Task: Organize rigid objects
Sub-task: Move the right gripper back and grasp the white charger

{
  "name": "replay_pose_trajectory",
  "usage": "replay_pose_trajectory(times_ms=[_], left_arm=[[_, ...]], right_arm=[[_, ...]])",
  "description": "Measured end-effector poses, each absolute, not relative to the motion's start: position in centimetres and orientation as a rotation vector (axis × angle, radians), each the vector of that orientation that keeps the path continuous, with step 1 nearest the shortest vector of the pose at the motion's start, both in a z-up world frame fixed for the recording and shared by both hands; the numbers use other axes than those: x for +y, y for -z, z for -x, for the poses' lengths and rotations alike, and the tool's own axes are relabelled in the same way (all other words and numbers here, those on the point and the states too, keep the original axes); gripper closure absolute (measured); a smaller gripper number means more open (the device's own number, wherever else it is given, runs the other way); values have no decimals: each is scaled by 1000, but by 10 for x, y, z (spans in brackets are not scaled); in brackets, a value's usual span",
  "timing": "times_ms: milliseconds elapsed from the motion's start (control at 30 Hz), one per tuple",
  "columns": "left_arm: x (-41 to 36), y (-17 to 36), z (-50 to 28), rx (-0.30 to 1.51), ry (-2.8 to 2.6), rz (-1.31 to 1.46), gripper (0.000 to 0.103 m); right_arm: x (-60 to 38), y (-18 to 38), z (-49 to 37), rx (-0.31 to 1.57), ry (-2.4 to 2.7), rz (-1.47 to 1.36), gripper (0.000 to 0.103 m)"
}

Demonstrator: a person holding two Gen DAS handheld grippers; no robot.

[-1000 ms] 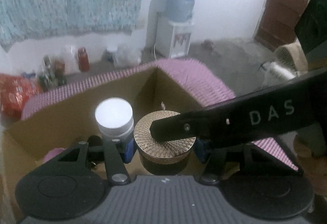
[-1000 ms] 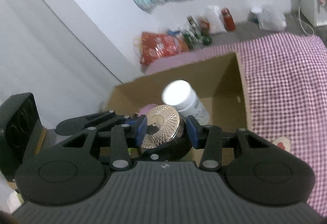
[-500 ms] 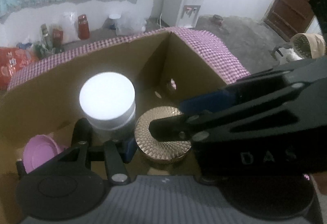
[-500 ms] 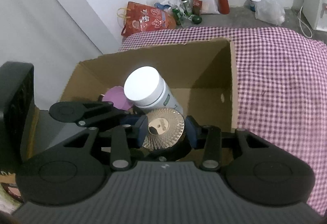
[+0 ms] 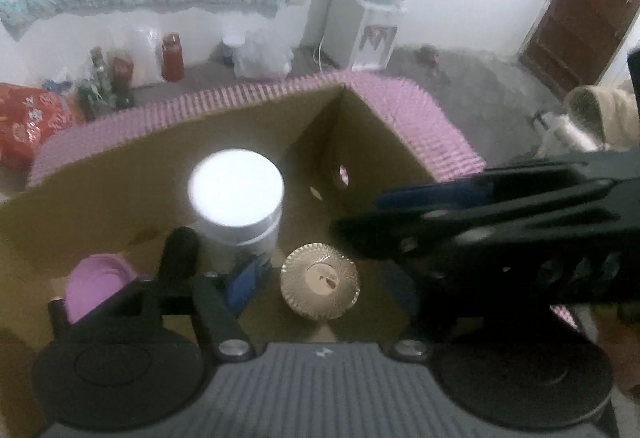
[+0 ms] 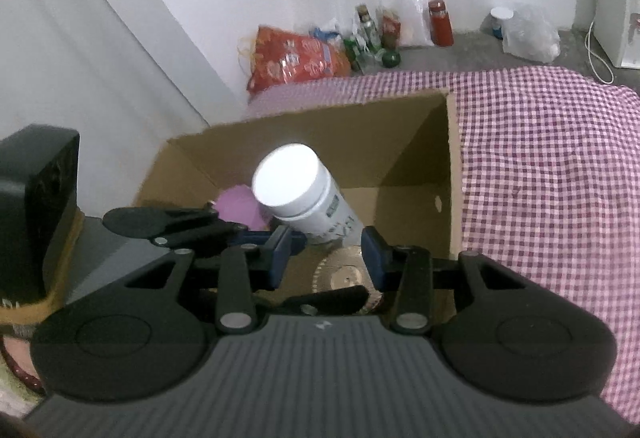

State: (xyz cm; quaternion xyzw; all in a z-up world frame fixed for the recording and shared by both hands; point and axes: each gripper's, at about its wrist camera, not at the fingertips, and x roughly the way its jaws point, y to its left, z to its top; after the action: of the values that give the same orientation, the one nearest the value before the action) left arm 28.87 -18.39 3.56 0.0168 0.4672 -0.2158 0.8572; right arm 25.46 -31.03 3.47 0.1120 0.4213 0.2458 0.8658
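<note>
An open cardboard box stands on a pink checked cloth. Inside it are a white-lidded bottle, a pink lid and a gold ribbed jar on the box floor. My left gripper is open above the box, its fingers either side of the jar and well above it. My right gripper is open and empty above the jar; it also crosses the left wrist view at the right.
The checked cloth spreads to the right of the box. A black object stands at the left edge. On the floor beyond are a red bag, bottles, a water dispenser and a brown door.
My right gripper opened and let go of the gold jar, which now sits on the box floor. Both grippers rose and pulled back from the box.
</note>
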Motion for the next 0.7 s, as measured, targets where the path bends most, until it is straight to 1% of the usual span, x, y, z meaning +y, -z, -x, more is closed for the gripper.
replay_pose_trajectory(times_ms=[167, 200, 233, 333, 433, 533, 700], left_arm=[[-143, -85, -232, 854, 438, 8, 19], [-134, -95, -215, 821, 448, 11, 14], [-126, -102, -203, 794, 455, 18, 11], [-103, -111, -161, 739, 437, 33, 10], [-87, -100, -134, 734, 389, 37, 10], [-83, -76, -117, 771, 351, 49, 10], [-87, -28, -106, 829, 322, 54, 10]], right_arm=[[-336, -68, -194, 741, -560, -302, 64], [-342, -73, -179, 715, -571, -319, 63], [-349, -76, -164, 693, -581, -336, 63], [-362, -77, -125, 657, -599, -384, 63], [-367, -64, -94, 664, -618, -447, 62], [-355, -39, -72, 709, -638, -503, 62], [-319, 15, -67, 840, -638, -622, 62]])
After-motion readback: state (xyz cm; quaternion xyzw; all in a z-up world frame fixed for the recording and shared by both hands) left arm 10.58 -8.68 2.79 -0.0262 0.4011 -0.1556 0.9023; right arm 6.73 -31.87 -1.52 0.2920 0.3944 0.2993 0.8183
